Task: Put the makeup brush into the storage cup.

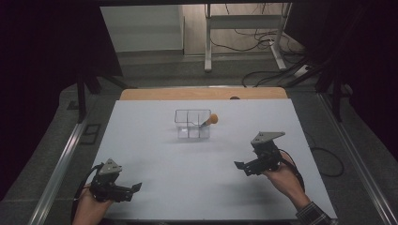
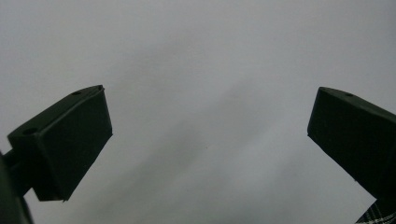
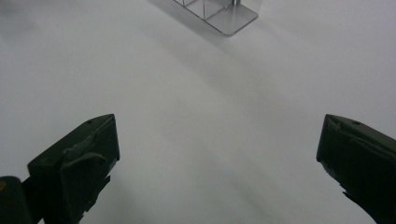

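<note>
both tongs apart, nothing held.
clear box [image 1: 192,124] mid-table [image 1: 187,187], brush [image 1: 210,120] leaning in its right cell; lies ahead-left of my right tongs [image 1: 240,167], nearer than left tongs [image 1: 136,187].

The high view is looking forward and down from above the near edge, taking in the whole table [image 1: 197,164] and the floor beyond. The left gripper view is facing the tabletop [image 2: 201,70] closely. The right gripper view is sitting close too — sharing the clear box [image 3: 224,11] [image 1: 192,124] with the high view.
</note>
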`<control>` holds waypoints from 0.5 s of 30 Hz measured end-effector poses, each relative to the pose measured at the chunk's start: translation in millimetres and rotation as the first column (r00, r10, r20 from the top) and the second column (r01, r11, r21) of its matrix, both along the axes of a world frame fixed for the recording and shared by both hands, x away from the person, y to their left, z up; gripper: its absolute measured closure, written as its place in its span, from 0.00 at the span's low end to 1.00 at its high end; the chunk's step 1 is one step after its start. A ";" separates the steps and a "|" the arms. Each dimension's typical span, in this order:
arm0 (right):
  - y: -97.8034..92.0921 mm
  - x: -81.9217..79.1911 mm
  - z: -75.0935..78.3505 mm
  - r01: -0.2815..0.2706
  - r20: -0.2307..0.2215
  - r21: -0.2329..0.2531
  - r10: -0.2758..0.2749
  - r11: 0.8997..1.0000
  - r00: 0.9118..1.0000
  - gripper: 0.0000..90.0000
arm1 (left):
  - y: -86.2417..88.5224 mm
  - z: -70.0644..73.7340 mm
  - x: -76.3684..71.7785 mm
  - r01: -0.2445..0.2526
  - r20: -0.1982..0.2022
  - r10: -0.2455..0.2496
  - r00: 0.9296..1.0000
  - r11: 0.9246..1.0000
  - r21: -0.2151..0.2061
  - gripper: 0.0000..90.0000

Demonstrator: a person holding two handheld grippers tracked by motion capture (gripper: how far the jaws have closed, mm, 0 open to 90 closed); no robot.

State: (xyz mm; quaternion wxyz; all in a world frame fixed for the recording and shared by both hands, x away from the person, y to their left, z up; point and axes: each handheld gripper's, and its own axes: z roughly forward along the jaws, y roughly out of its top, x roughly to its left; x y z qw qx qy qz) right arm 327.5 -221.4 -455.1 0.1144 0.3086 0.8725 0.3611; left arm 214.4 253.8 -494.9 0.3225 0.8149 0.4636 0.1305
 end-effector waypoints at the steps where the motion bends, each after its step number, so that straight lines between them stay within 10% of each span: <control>1: -1.1 -0.5 -0.5 0.000 -0.001 -0.003 0.000 1.000 1.000 0.00 | 0.0 0.0 0.0 0.000 0.000 0.000 1.000 1.000 0.001 0.00; 15: -15.0 -8.0 -5.9 0.019 -0.018 -0.051 -0.020 0.999 1.000 0.00 | 0.4 0.0 0.1 -0.002 0.000 0.002 1.000 1.000 -0.006 0.00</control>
